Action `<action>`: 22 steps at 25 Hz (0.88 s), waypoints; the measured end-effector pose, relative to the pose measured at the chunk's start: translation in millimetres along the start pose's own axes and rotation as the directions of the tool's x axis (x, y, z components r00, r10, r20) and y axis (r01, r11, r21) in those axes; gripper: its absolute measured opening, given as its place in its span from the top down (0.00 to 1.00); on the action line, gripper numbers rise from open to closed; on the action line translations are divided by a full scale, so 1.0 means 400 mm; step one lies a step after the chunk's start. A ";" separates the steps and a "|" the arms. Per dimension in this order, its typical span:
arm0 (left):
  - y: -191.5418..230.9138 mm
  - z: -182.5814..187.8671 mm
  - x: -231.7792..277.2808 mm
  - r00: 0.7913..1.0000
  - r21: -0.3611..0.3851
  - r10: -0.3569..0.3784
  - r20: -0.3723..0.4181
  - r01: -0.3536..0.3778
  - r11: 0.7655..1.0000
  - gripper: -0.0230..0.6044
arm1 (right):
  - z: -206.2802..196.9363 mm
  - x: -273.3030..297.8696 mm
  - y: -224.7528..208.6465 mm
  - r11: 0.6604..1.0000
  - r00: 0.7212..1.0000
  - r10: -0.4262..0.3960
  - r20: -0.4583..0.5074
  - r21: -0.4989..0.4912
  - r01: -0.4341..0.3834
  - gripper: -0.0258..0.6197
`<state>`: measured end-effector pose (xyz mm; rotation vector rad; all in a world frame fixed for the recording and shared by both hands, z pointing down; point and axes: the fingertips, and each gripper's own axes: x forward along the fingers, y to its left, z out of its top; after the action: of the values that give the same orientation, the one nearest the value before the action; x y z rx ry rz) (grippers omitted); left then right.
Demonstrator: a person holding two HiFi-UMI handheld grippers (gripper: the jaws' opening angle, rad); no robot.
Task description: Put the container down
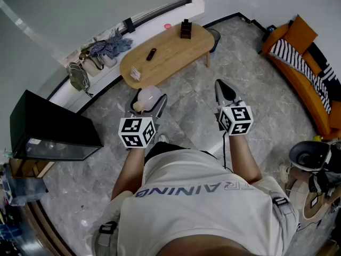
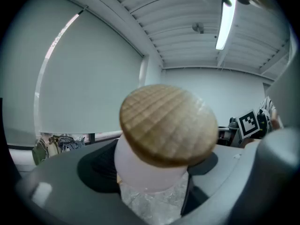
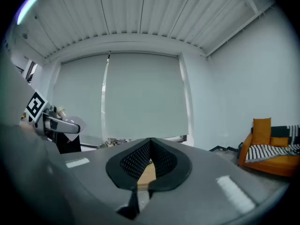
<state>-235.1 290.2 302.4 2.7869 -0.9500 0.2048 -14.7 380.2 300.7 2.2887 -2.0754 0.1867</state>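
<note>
A frosted white container (image 1: pixel 148 96) with a round wooden lid (image 2: pixel 168 123) is held in the air above the grey marble floor, between the jaws of my left gripper (image 1: pixel 149 102). In the left gripper view the jar (image 2: pixel 149 175) sits tilted between the two dark pads, lid toward the camera, and my left gripper (image 2: pixel 152 167) is shut on it. My right gripper (image 1: pixel 225 91) hovers level with it to the right, about a forearm's length away. Its jaws meet at the tip with nothing in them, as the right gripper view shows (image 3: pixel 150 148).
A low oval wooden table (image 1: pixel 176 57) stands ahead, carrying a remote (image 1: pixel 151 54), a dark box (image 1: pixel 185 29) and a card (image 1: pixel 135 73). An orange sofa (image 1: pixel 306 79) lines the right side. A black cabinet (image 1: pixel 53 127) is at the left, with bags (image 1: pixel 80 76) by the wall.
</note>
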 end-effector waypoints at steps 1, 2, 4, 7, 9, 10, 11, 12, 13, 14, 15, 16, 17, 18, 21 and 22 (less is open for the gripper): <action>-0.006 0.003 0.001 1.000 0.000 -0.002 0.001 0.002 1.000 0.32 | -0.003 -0.002 -0.003 1.000 1.000 0.000 -0.003 0.002 0.000 0.94; -0.011 0.005 0.002 1.000 0.000 -0.004 0.002 0.004 1.000 0.32 | -0.006 -0.004 -0.006 1.000 1.000 0.001 -0.005 0.004 -0.001 0.94; -0.017 0.007 0.006 1.000 0.001 -0.005 0.002 0.005 1.000 0.32 | -0.012 -0.006 -0.011 1.000 1.000 0.002 -0.010 0.006 -0.002 0.94; -0.027 0.004 0.014 1.000 -0.002 -0.005 -0.001 0.005 1.000 0.32 | -0.020 -0.013 -0.024 1.000 1.000 -0.001 -0.014 0.010 0.001 0.94; -0.037 -0.001 0.020 1.000 -0.002 -0.007 -0.007 0.007 1.000 0.32 | -0.024 -0.021 -0.038 1.000 1.000 -0.006 -0.016 0.012 0.007 0.94; -0.042 -0.005 0.025 1.000 -0.002 -0.009 -0.010 0.009 1.000 0.32 | -0.026 -0.024 -0.045 1.000 1.000 -0.010 -0.017 0.013 0.010 0.94; -0.047 -0.009 0.030 1.000 -0.002 -0.012 -0.013 0.012 1.000 0.32 | -0.028 -0.027 -0.052 1.000 1.000 -0.013 -0.017 0.014 0.014 0.94; -0.052 -0.011 0.035 1.000 -0.003 -0.015 -0.016 0.015 1.000 0.32 | -0.030 -0.030 -0.059 1.000 1.000 -0.017 -0.017 0.015 0.017 0.94; -0.058 -0.014 0.039 1.000 -0.003 -0.018 -0.018 0.018 1.000 0.32 | -0.031 -0.033 -0.065 1.000 1.000 -0.020 -0.017 0.015 0.020 0.94; -0.065 -0.016 0.042 1.000 -0.003 -0.020 -0.020 0.020 1.000 0.32 | -0.032 -0.038 -0.071 1.000 1.000 -0.023 -0.016 0.016 0.023 0.94; -0.071 -0.018 0.044 1.000 -0.004 -0.022 -0.021 0.022 1.000 0.32 | -0.033 -0.044 -0.078 1.000 1.000 -0.026 -0.015 0.017 0.026 0.94; -0.077 -0.020 0.047 0.999 -0.004 -0.024 -0.022 0.024 1.000 0.32 | -0.035 -0.048 -0.085 0.999 0.999 -0.030 -0.012 0.020 0.030 0.94; -0.082 -0.021 0.049 0.999 -0.004 -0.026 -0.024 0.026 1.000 0.32 | -0.034 -0.052 -0.092 0.999 0.999 -0.037 -0.004 0.029 0.037 0.94; -0.085 -0.022 0.052 0.999 -0.005 -0.028 -0.025 0.028 1.000 0.32 | -0.032 -0.055 -0.100 0.998 0.999 -0.047 0.008 0.043 0.046 0.94; -0.094 -0.021 0.058 0.999 -0.013 -0.035 -0.030 0.035 0.999 0.32 | -0.024 -0.064 -0.124 0.994 0.996 -0.071 0.052 0.085 0.067 0.94; -0.094 -0.020 0.061 0.999 -0.019 -0.038 -0.032 0.038 0.999 0.32 | -0.025 -0.061 -0.128 0.994 0.996 -0.074 0.056 0.090 0.068 0.94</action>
<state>-193.3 306.7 309.8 2.7735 -0.8861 0.2337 33.3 410.4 310.1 2.4435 -2.0481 0.2144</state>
